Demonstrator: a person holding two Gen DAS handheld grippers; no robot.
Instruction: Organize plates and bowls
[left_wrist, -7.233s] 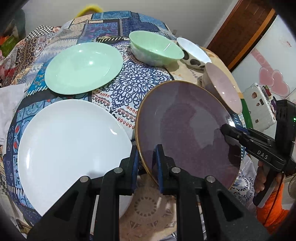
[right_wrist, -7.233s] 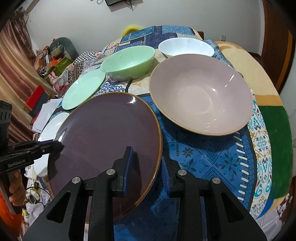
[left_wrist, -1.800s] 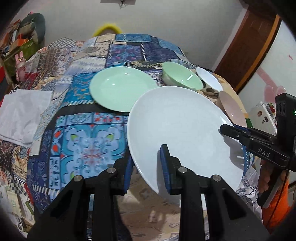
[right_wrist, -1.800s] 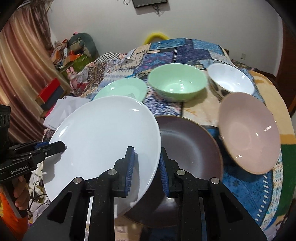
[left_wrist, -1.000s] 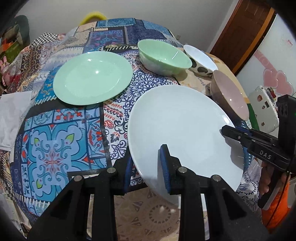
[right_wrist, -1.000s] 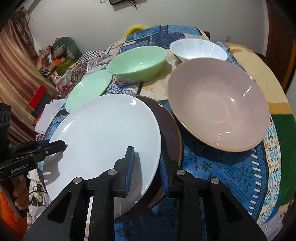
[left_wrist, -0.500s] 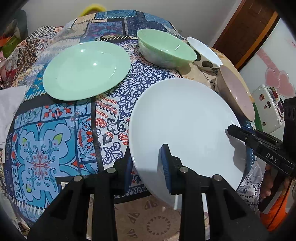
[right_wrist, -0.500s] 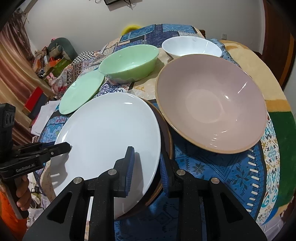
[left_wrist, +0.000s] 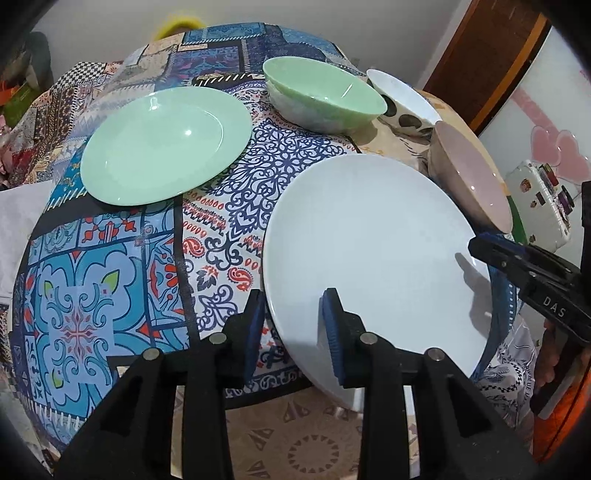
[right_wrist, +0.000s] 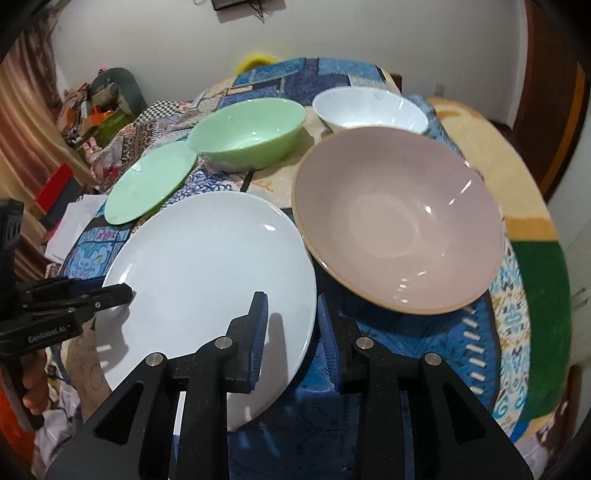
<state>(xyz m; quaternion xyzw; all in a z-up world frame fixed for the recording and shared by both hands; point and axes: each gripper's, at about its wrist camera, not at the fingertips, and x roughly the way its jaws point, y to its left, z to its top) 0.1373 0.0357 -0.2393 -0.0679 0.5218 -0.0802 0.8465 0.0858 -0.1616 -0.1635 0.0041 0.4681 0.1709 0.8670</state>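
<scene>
White plate (left_wrist: 369, 251): round, shallow, smooth and glossy, plain white. It lies at the near edge of the table, just beside the pink bowl, with its near rim past the cloth's edge.
Under the white plate: a dark sliver shows along its right edge in the right wrist view. What it belongs to cannot be told.
Left gripper (left_wrist: 293, 325): black, with ribbed blue pads. It straddles the white plate's near left rim, one pad over the face and one outside the edge. The gap is narrow. Whether the pads press cannot be told.
Right gripper (right_wrist: 291, 332): same build. It straddles the plate's near right rim. Its jaws have just been opening, rim between them. The inner pad throws a shadow on the plate and the outer pad stands off the edge, so the hold looks loose.
Pink bowl (right_wrist: 399, 218): wide, conical, glazed dusty pink with a tan rim. Its inside shows only glints.
Green bowl (left_wrist: 325, 96): pale mint, glossy, rounded. It sits behind the white plate, its inside bare glaze.
White bowl (left_wrist: 402, 99): white inside, dark spots outside, just right of the green bowl.
Green plate (left_wrist: 162, 144): mint, round, with a shallow well. It lies flat, left of the green bowl.
Cloth (left_wrist: 110, 277): patchwork print in blues, reds and white, draped over the table.
</scene>
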